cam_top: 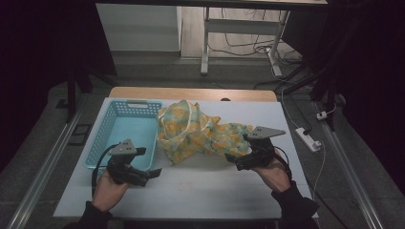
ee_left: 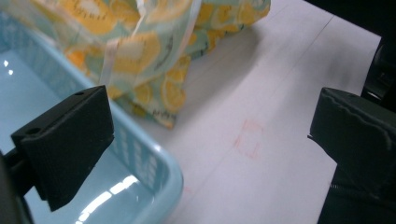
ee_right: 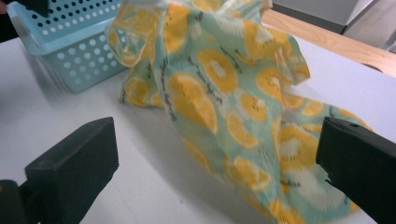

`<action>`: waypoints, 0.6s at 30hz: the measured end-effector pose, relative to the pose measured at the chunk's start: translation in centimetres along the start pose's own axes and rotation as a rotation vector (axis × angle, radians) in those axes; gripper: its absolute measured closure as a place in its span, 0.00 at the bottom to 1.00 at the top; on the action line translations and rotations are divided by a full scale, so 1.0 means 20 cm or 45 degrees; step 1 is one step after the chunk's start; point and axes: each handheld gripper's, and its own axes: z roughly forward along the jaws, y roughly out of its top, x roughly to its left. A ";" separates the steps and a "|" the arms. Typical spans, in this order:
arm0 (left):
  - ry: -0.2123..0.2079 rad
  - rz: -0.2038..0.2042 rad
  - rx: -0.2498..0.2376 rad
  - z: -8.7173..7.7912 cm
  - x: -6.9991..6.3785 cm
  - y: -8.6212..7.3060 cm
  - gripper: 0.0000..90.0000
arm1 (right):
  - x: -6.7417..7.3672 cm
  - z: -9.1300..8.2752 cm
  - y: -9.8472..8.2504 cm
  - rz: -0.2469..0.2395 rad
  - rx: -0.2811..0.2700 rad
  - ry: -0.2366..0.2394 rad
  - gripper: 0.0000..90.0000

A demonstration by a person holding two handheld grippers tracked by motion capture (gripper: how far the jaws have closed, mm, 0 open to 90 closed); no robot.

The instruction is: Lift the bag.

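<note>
A crumpled teal cloth printed with orange slices (cam_top: 196, 131) lies on the white table (cam_top: 200, 191), its left side leaning over the rim of a light blue plastic basket (cam_top: 126, 131). My left gripper (cam_top: 154, 172) hovers at the basket's near right corner, pointing right. In the left gripper view it (ee_left: 210, 140) is open, with the basket rim (ee_left: 159, 158) and the cloth (ee_left: 140, 51) ahead of it. My right gripper (cam_top: 230, 158) sits by the cloth's near right edge. It (ee_right: 217, 158) is open, the cloth (ee_right: 219, 79) lying just beyond its jaws and the basket (ee_right: 70, 51) farther off.
The basket holds nothing that I can see. A faint red square mark (ee_left: 247, 142) is drawn on the table in front of the cloth. A wooden strip (cam_top: 191, 93) edges the table's far side. A power strip (cam_top: 308, 138) and cables lie on the floor at right.
</note>
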 end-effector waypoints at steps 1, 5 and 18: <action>0.015 -0.005 -0.003 -0.01 0.00 -0.02 0.00 | 0.00 -0.01 -0.01 0.003 -0.002 0.000 0.00; 0.051 -0.030 -0.005 -0.06 -0.01 -0.10 0.00 | 0.00 -0.05 -0.07 0.023 -0.002 -0.020 0.00; 0.103 -0.101 -0.030 -0.17 -0.02 -0.29 0.00 | 0.03 -0.15 -0.23 0.037 0.005 -0.075 0.00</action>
